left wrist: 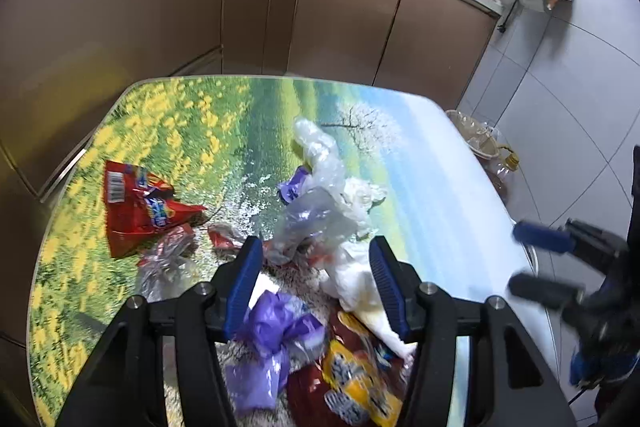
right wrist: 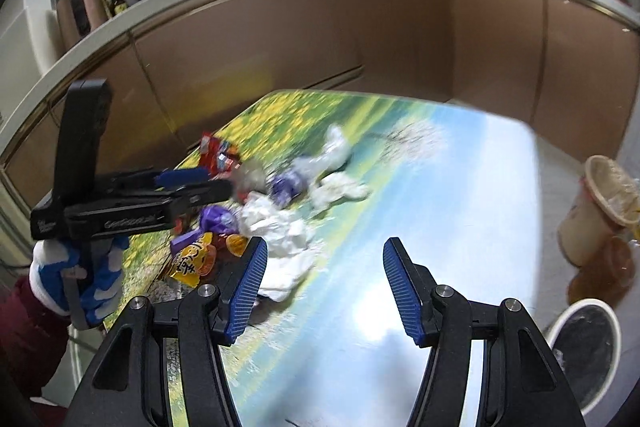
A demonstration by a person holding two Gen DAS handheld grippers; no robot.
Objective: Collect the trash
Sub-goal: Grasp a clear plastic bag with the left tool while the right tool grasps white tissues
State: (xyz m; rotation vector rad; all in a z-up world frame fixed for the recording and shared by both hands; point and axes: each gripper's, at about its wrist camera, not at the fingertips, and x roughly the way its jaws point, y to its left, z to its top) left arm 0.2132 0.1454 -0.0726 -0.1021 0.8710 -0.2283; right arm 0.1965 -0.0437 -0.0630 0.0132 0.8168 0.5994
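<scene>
Both tools, left tool [left wrist: 316,281] and right tool [right wrist: 325,285], hung released, holding nothing. The trash pile [left wrist: 320,227] lay mid-frame on the bench [left wrist: 432,187]: light, crinkly, slippery film, probably best pinched at a bunched fold.

Crumpled wrappers [left wrist: 148,211], purple and clear bags [left wrist: 316,211], white tissue [left wrist: 356,279] heaped on table.

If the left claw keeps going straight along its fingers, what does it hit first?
Most likely the crumpled white paper and clear plastic bag lying between the open left claw fingers on the table. Depth is hard to judge through the fisheye.
</scene>
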